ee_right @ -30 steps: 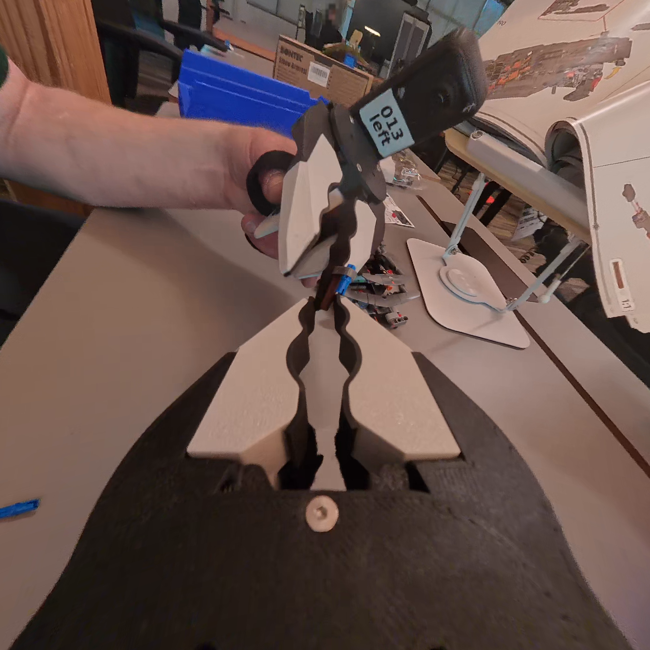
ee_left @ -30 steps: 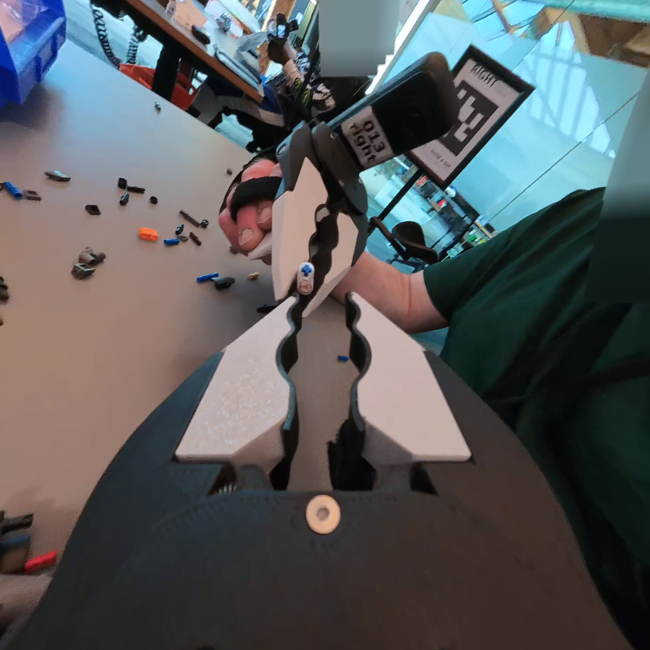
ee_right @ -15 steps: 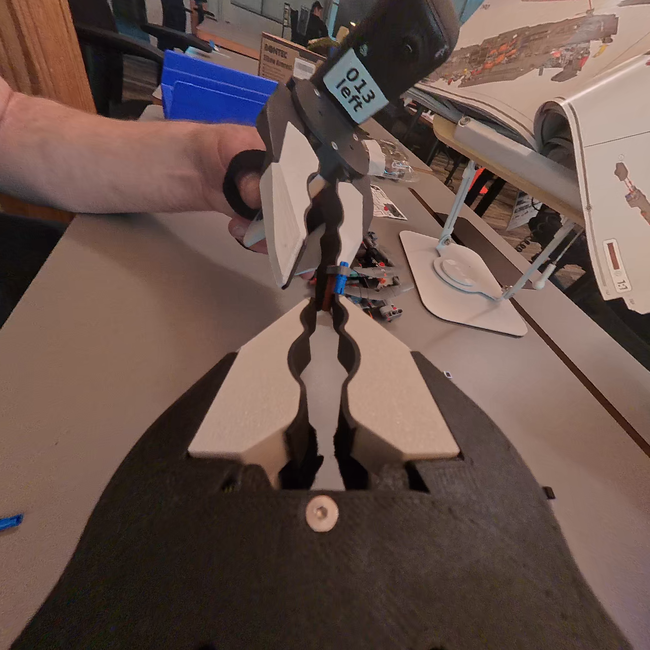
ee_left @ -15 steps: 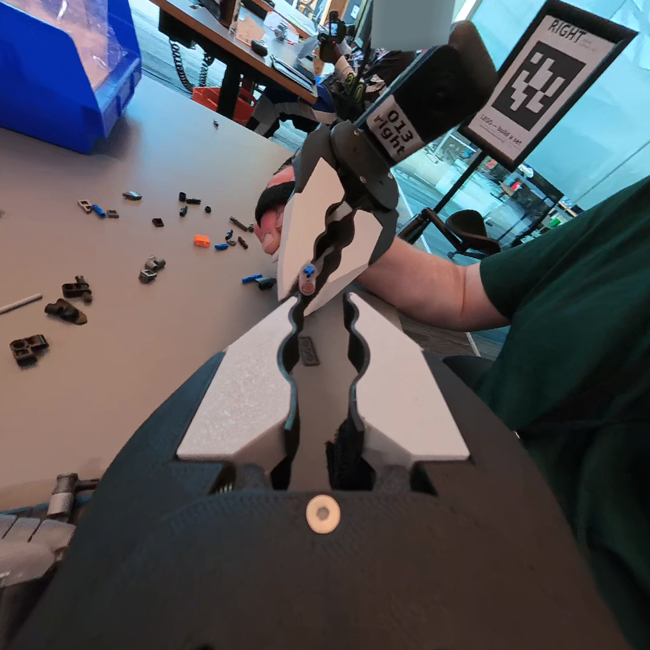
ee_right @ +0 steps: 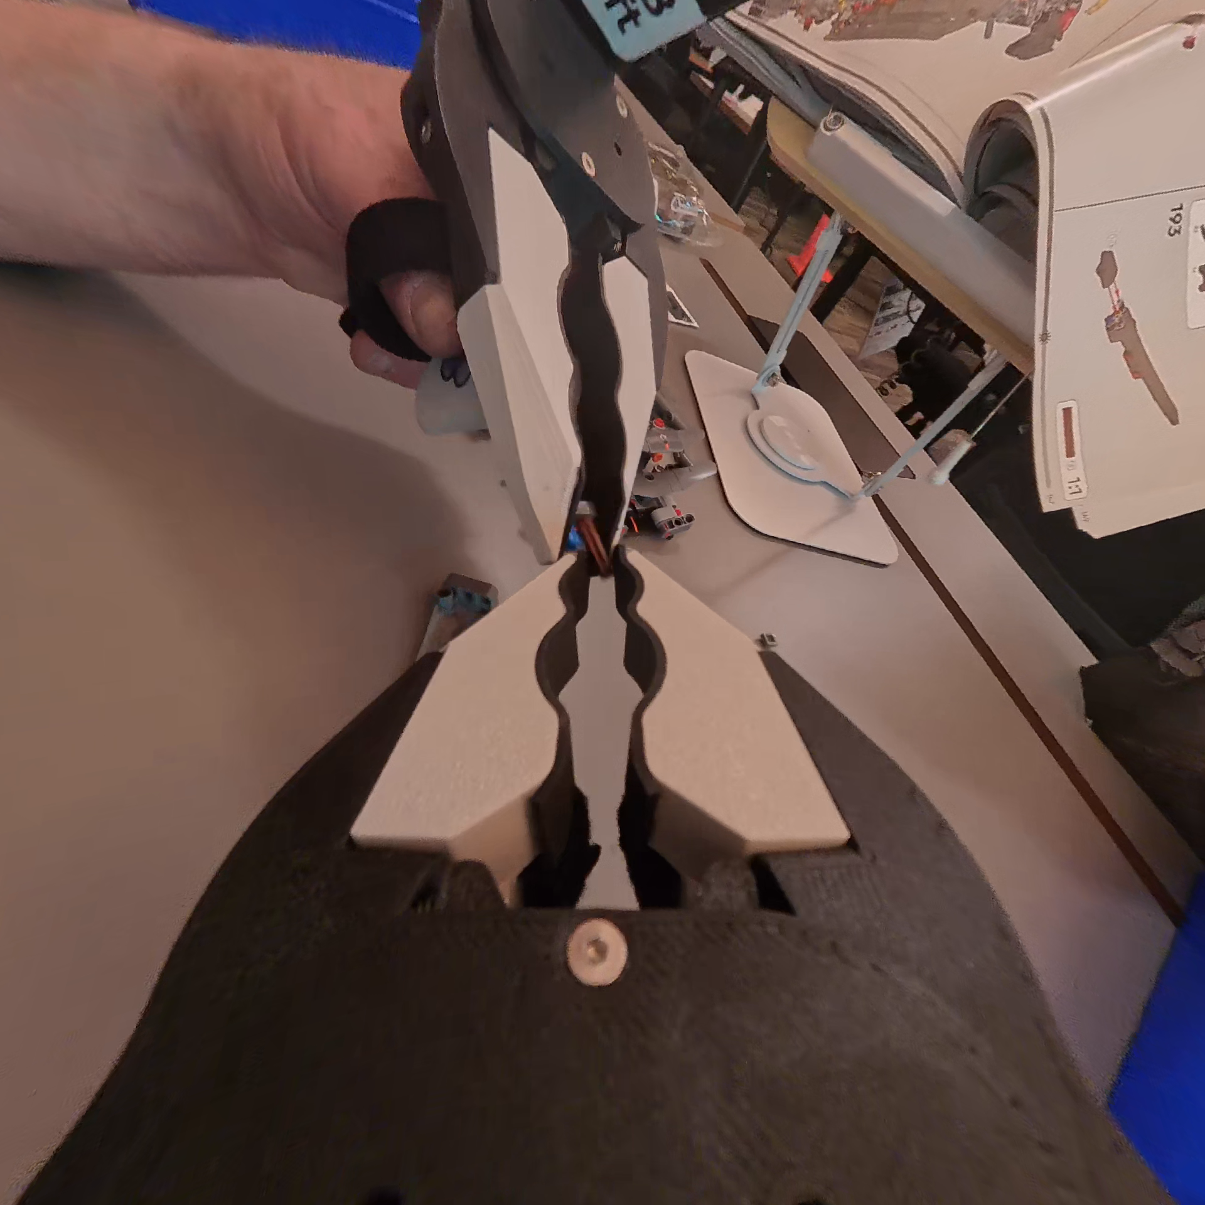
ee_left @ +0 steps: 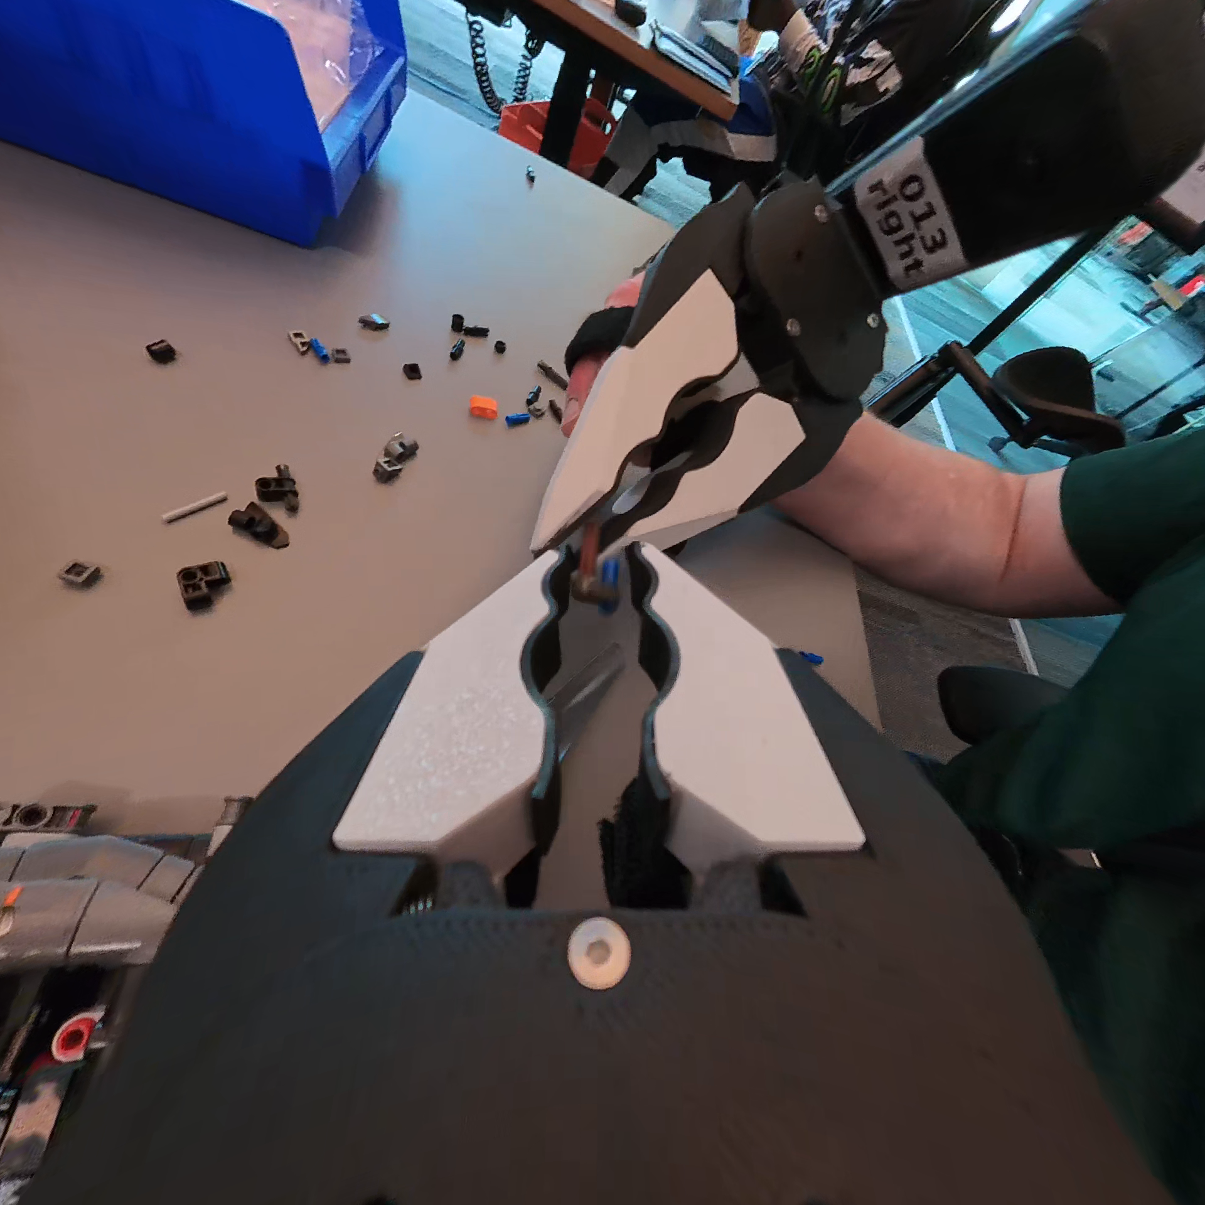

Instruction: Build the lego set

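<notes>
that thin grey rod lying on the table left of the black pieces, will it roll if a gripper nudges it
Probably yes. The grey rod looks slim and lies flat on the smooth table, so a sideways nudge may send it rolling. It seems stiff and very light. Being so low, it may slip out when the jaws close on it.

- Left wrist view looks along its jaws, close above the bench [ee_left: 274,684].
- Right wrist view faces the opposite way, equally close.
- Both share the meeting jaw tips.
</notes>
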Motion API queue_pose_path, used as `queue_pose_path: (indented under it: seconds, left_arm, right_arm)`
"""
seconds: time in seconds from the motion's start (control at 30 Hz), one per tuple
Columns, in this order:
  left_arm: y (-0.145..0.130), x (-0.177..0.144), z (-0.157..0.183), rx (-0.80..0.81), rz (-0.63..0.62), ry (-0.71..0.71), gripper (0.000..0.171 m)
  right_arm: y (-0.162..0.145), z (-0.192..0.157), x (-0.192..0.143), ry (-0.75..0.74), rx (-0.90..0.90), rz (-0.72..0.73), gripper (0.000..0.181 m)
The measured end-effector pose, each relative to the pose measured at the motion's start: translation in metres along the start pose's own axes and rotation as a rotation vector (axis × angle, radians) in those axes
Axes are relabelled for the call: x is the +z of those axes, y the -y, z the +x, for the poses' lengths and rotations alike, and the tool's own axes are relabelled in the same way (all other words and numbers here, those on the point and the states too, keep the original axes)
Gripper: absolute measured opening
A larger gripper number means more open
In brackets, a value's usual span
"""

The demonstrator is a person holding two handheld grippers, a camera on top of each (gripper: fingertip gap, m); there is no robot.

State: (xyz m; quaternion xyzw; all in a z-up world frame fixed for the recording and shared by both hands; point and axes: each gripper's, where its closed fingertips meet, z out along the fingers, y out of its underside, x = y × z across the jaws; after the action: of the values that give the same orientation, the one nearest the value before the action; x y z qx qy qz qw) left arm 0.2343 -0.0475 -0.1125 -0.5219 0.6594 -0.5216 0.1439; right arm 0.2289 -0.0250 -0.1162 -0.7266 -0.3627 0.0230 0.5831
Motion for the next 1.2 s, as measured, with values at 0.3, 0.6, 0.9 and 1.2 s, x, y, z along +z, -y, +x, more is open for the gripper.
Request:
queue_pose_path:
  seconds: [0.3,0.6,0.9,1.2]
  left_arm:
    - [0.002,0.0,-0.004,0.005,0.01,0.042,0.02]
    - [0.012,-0.028,-0.023,0.045,0.044,0.162,0.025]
    - [0.016,-0.047,-0.044,0.151,0.047,0.336,0.022]
    - [0.025,-0.06,-0.045,0.154,0.109,0.328,0.021]
  right_arm:
    - [-0.002,0.006,0.003,-0.062,-0.028,-0.024,0.005]
    - [-0.029,0.018,0.004,-0.022,0.188,-0.089,0.015]
    - [-0.068,0.001,0.038,0.044,0.083,-0.373,0.015]
    - [-0.082,0.011,0.065,0.272,0.036,-0.472,0.01]
